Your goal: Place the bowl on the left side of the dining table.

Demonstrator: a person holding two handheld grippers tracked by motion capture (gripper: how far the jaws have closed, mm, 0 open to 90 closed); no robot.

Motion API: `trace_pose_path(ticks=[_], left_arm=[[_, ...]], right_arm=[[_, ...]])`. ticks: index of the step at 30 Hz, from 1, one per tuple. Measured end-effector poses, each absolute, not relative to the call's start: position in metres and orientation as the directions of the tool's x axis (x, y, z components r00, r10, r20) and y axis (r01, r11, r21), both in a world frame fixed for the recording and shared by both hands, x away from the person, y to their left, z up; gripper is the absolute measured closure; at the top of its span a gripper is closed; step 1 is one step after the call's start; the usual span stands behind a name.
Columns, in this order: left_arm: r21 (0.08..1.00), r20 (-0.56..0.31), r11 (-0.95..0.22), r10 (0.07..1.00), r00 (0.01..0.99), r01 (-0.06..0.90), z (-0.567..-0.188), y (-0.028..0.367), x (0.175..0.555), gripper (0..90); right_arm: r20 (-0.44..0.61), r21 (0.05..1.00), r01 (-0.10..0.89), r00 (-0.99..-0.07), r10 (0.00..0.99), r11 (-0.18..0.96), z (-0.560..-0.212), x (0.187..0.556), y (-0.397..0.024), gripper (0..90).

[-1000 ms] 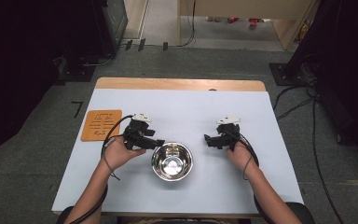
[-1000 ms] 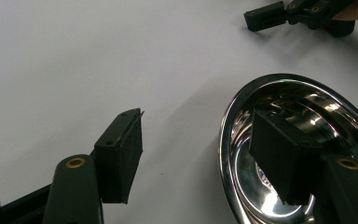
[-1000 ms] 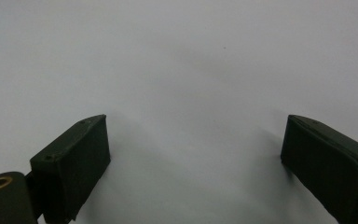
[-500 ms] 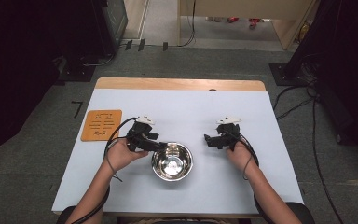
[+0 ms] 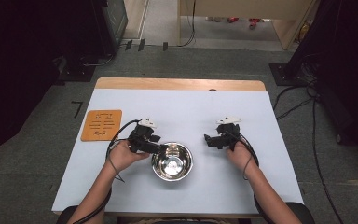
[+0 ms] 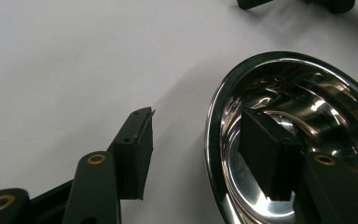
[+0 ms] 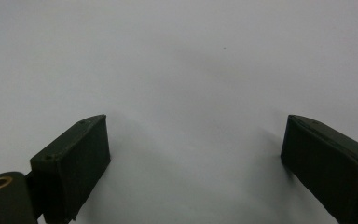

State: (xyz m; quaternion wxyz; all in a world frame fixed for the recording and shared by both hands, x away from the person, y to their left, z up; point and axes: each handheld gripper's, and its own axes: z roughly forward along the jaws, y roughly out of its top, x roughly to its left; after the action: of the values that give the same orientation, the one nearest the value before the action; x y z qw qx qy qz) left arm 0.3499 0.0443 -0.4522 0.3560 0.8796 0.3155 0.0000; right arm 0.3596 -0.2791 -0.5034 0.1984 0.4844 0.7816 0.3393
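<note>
Since the earlier high view, my left gripper [image 5: 158,148] has slid right to the rim of the shiny round stainless-steel bowl [image 5: 171,161], and its jaws have just been closing with that rim between them. My right gripper [image 5: 208,140] has kept its place at centre right of the frame.

From the left gripper view I see one black jaw outside the bowl [image 6: 307,116] on the bare white table [image 6: 74,56] and the other dipped inside against the mirrored wall; a clear gap sits between the outer pad and the rim, so the pads are not yet pressing (the bowl is straddled, not grasped). The right gripper's jaws stand wide apart over empty white tabletop [image 7: 191,70], holding nothing.

The bowl sits just below the middle of the high view, near the table's front edge, well to the right of the orange square mat [image 5: 101,124] at centre left.

I judge the work to be early: the approach is done, the pinch on the rim is partway, and the lift and carry are all left.
</note>
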Motion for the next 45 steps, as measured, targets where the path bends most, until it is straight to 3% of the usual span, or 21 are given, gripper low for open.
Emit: trace_pose_path(ticks=[16,45], left_arm=[[0.57,-0.255,-0.572,0.56,0.789,0.59,-0.458,0.037,0.352,62.3],[0.51,-0.339,-0.599,0.52,0.784,0.617,-0.472,0.029,0.356,77.1]], right_arm=[[0.019,0.722,0.623,-0.452,0.892,0.3,-0.503,0.36,-0.279,7.5],[0.02,0.722,0.624,-0.451,0.892,0.299,-0.503,0.36,-0.279,7.5]])
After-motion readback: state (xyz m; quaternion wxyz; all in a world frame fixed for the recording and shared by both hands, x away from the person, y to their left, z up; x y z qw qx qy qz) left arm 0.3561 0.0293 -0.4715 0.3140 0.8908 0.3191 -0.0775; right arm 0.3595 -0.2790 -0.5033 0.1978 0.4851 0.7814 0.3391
